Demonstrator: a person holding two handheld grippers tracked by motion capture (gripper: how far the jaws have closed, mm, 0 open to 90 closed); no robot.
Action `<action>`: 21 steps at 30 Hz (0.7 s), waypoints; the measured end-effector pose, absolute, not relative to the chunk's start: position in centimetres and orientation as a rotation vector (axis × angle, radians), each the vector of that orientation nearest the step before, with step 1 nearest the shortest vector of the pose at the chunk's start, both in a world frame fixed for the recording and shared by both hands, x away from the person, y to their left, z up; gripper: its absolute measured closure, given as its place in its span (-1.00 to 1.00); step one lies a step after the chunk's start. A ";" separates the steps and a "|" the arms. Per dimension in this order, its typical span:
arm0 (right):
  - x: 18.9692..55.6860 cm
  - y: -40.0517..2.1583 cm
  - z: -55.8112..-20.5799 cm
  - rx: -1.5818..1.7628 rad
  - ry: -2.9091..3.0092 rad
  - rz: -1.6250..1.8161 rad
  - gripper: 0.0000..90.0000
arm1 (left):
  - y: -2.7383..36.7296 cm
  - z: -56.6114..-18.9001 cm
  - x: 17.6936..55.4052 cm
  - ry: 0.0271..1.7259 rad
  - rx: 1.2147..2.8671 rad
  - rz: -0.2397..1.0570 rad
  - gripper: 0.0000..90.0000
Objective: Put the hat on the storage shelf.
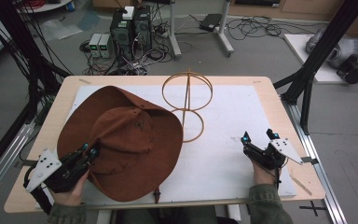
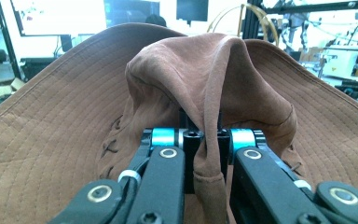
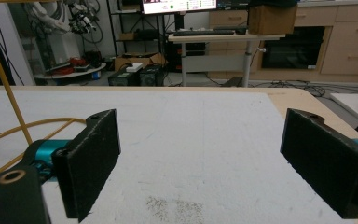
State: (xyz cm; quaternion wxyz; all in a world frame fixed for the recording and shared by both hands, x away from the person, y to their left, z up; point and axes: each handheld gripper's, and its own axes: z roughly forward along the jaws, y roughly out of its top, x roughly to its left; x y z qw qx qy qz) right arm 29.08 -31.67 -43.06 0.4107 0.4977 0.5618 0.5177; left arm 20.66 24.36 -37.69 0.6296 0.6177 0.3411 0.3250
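A brown wide-brimmed hat [image 1: 121, 140] lies on the left half of the white mat [image 1: 233, 116]. My left gripper [image 1: 89, 150] comes in at the hat's near left side and is shut on a fold of its fabric. In the left gripper view that fold of the hat [image 2: 209, 154] is pinched between the jaws of the left gripper [image 2: 204, 140]. A yellow wire hat stand [image 1: 187, 100] is upright behind the hat, near the mat's middle. My right gripper [image 1: 260, 136] rests at the mat's near right, open, with nothing between its pads [image 3: 93, 163].
The mat covers a wooden table [image 1: 279, 107] with black frame posts [image 1: 307, 70] at both sides. The stand's yellow wire [image 3: 0, 74] shows to the left of the right gripper [image 3: 205, 163]. Computers and cables lie on the floor beyond the table.
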 end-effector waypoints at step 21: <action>29.1 -31.6 -43.1 1.245 1.418 1.300 -0.75 | 23.7 -35.1 22.4 0.680 1.292 0.773 0.94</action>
